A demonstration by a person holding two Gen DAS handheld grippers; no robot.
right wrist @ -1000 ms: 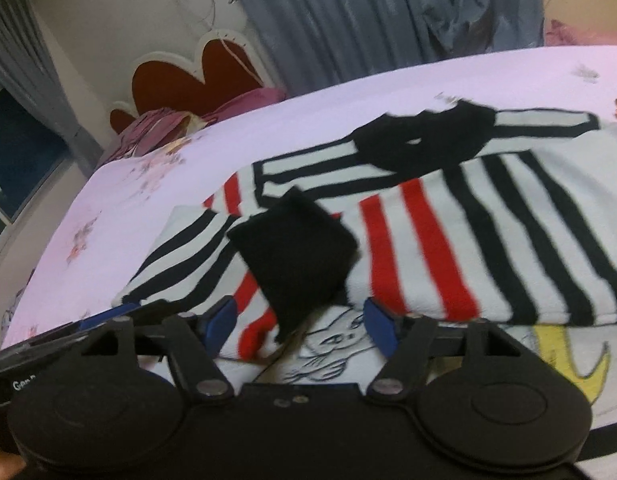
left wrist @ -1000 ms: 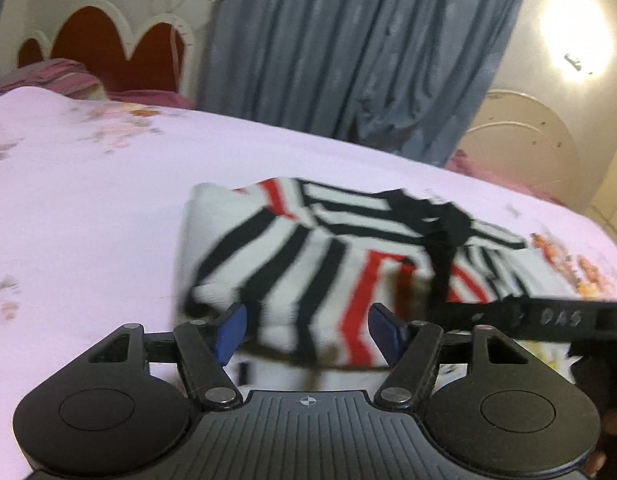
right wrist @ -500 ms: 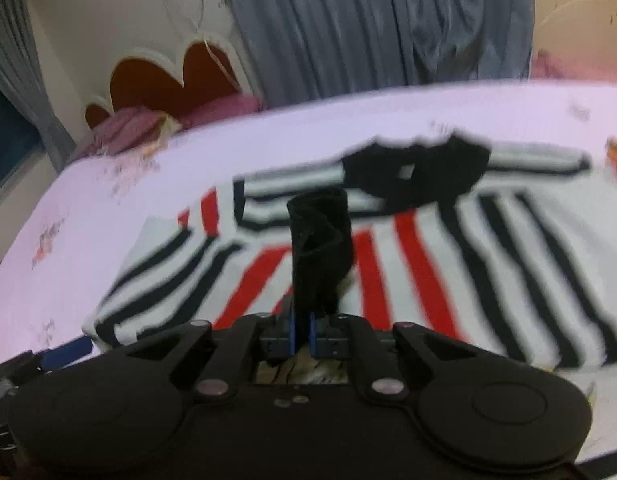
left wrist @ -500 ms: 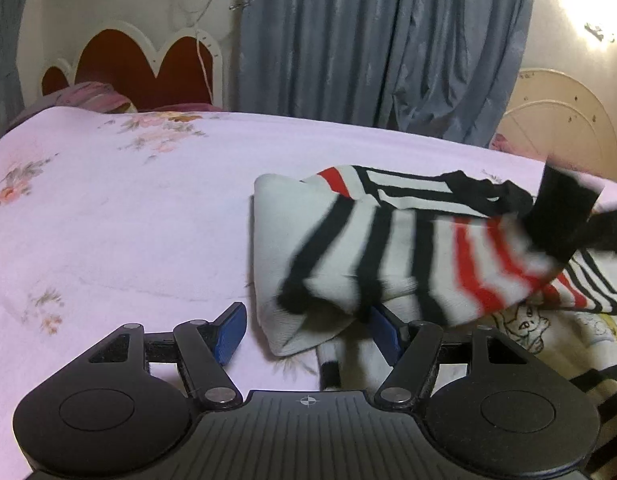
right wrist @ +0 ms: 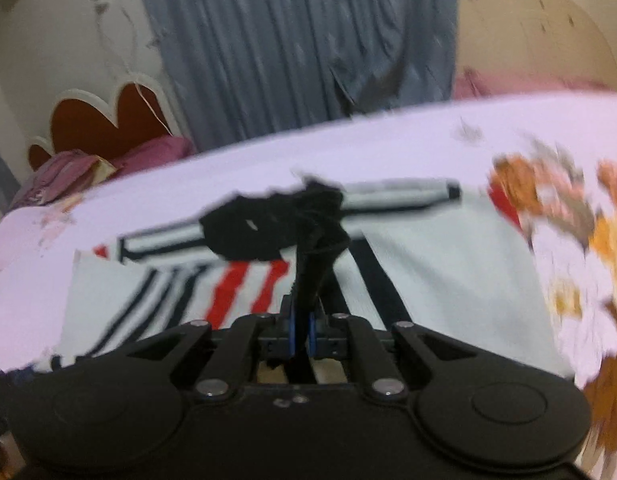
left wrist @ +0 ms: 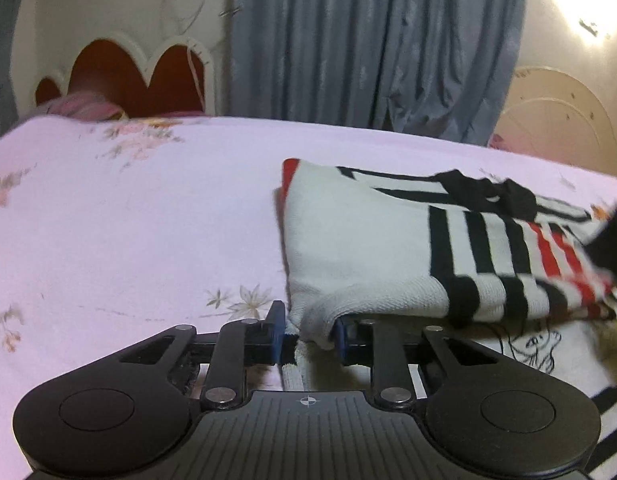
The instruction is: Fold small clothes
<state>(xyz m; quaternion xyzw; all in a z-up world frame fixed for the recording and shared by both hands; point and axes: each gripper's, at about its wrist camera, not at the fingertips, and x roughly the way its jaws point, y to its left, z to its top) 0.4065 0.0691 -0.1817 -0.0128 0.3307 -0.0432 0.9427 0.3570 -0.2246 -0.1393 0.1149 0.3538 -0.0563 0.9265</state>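
Note:
A white sweater (left wrist: 368, 240) with black and red stripes lies on the pink bed sheet (left wrist: 128, 220). Its left sleeve is drawn across the body. My left gripper (left wrist: 308, 330) is at the sweater's near left corner. Its jaws are closing, and the bunched white hem (left wrist: 314, 324) fills the gap between the blue pads. In the right wrist view the sweater (right wrist: 448, 272) is blurred. My right gripper (right wrist: 302, 330) is shut on the black sleeve cuff (right wrist: 312, 264), which stands up in front of the black collar (right wrist: 260, 228).
A red scalloped headboard (left wrist: 136, 76) and pink pillows (right wrist: 68, 176) are at the far left, with a grey-blue curtain (left wrist: 368, 40) behind the bed. A cream round panel (left wrist: 556, 120) stands at the far right. A cartoon print (left wrist: 536, 344) shows under the folded sleeve.
My right gripper shut on the black cuff and carried it to the right across the sweater. My left gripper sank to the near left corner and its jaws came in on the hem.

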